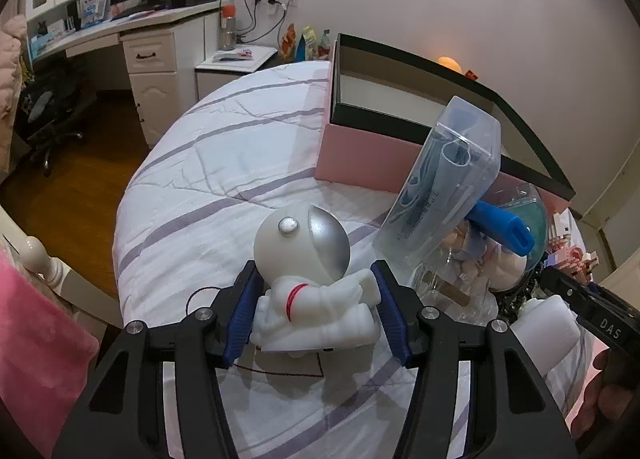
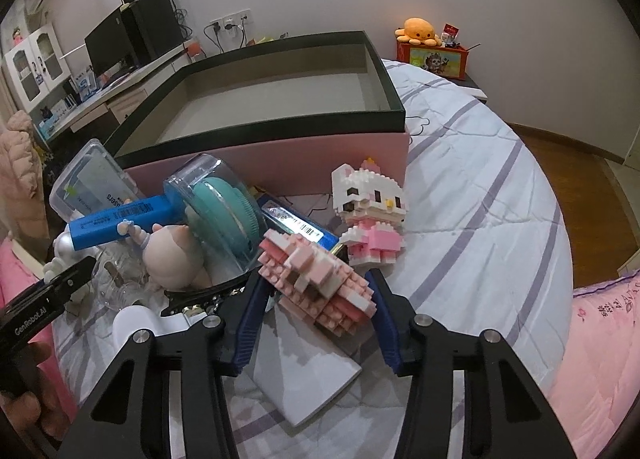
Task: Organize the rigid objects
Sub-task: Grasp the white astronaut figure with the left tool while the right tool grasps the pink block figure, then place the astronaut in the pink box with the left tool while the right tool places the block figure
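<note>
Now my left gripper [image 1: 316, 309] has its blue pads pressed on both sides of the white astronaut figure [image 1: 308, 279], which lies on the striped quilt [image 1: 192, 163] near the foot edge of the bed, in front of the pink box with the black rim [image 1: 360, 147]. My right gripper [image 2: 316, 307] is closed on the pink brick model [image 2: 316, 279], just in front of the pile beside the near wall of that box.

The astronaut is smooth and rounded, so I judge it can rotate or slip out when I lift, because the pads catch only its body and the heavy helmet hangs forward. The brick model is made of small blocks; too much pressure may break pieces off. The clear plastic case [image 1: 444, 179] leans on the blue handle [image 1: 500, 227], and a bump from either hand could make the pile slide. The Hello Kitty brick figure [image 2: 370, 211] stands just behind the brick model and may fall over.

I cannot see the bottom of the box fully, nor what lies under the pile. The small doll [image 2: 172, 251] and the glass item beside it are hard to make out.
</note>
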`<state>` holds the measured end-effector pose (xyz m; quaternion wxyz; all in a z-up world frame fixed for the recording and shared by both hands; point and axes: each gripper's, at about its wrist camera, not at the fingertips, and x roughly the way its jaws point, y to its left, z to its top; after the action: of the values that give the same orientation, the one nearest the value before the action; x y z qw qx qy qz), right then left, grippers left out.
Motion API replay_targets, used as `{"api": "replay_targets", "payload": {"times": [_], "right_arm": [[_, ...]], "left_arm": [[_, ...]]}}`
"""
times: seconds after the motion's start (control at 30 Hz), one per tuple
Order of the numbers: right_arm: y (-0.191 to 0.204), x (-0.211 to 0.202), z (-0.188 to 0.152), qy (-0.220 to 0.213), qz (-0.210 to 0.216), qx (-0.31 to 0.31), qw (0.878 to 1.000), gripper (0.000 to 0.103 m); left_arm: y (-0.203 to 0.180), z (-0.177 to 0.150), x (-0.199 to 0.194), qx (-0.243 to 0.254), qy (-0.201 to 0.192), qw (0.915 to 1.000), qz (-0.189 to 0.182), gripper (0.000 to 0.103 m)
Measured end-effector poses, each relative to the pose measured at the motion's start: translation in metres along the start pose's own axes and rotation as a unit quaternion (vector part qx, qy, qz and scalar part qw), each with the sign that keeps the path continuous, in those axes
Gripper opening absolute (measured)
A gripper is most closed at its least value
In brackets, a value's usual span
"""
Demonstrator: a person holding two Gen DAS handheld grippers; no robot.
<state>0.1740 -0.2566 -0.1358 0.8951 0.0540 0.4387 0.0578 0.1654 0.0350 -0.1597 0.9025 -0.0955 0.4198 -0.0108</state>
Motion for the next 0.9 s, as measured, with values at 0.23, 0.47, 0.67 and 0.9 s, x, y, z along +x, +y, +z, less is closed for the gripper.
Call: {"api": "replay_targets", "payload": {"times": [0.23, 0.47, 0.67, 0.9], "right_arm": [[-0.003, -0.016, -0.001, -0.021, 0.005, 0.000, 1.000, 0.050], [0.001, -0.035, 0.002, -0.038, 0.008, -0.001, 0.999, 0.050], [0.011, -0.057, 0.016, -0.060, 0.024, -0.010, 0.998, 0.050], [0.031, -0.064, 0.057, -0.083, 0.045, -0.041, 0.995, 0.050]], "left_arm": [[0.001, -0.003, -0.014, 0.006, -0.012, 0.9999, -0.004, 0.055], [-0.001, 0.004, -0.038, 0.011, -0.031, 0.9994, -0.013, 0.055], [-0.007, 0.019, -0.059, 0.021, -0.048, 0.9985, -0.017, 0.055], [-0.025, 0.069, -0.074, 0.045, -0.084, 0.9950, -0.031, 0.055]]}}
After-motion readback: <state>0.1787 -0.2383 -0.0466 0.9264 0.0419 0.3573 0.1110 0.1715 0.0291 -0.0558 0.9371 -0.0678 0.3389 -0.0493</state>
